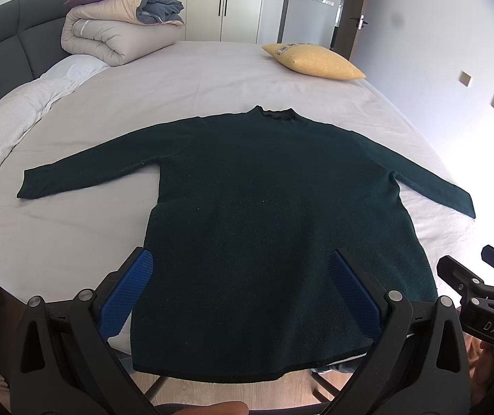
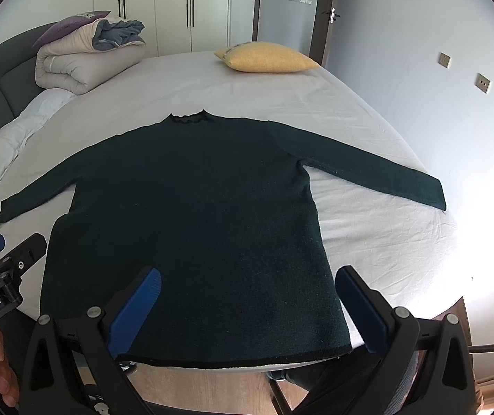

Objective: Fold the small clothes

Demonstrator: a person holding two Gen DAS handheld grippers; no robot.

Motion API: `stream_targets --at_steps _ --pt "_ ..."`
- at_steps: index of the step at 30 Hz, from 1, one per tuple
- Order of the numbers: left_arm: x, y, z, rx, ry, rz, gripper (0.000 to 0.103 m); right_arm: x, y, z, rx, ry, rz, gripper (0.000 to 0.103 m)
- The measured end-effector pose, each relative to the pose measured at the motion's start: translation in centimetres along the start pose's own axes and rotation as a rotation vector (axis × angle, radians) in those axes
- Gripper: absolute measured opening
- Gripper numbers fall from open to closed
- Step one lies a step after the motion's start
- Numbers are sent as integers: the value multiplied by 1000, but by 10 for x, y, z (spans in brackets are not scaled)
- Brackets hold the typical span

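On the bed, spread flat with both sleeves out to the sides: a dark green knit sweater, collar away, hem draped just over the near edge. Directly ahead of both tools, long axis running straight away from them. Left tool released, blue ribbed pads wide apart, nearer the hem's left corner; right tool likewise released, holding nothing, nearer the right corner. Thick, fuzzy, limp cloth, black trim at hem and frilled neck. Likely an even match of sleeve to each side. Beyond, a yellow pillow and a rolled duvet.
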State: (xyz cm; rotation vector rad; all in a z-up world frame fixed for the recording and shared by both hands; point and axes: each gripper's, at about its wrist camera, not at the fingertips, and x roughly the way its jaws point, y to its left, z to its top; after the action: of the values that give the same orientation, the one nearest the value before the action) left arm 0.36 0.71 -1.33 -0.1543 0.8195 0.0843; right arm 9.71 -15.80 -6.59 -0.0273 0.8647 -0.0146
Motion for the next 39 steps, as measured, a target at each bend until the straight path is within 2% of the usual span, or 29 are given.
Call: stream_targets --at_steps 39 --pt "3 3 -3 -4 6 6 103 6 -4 -9 -8 7 -9 103"
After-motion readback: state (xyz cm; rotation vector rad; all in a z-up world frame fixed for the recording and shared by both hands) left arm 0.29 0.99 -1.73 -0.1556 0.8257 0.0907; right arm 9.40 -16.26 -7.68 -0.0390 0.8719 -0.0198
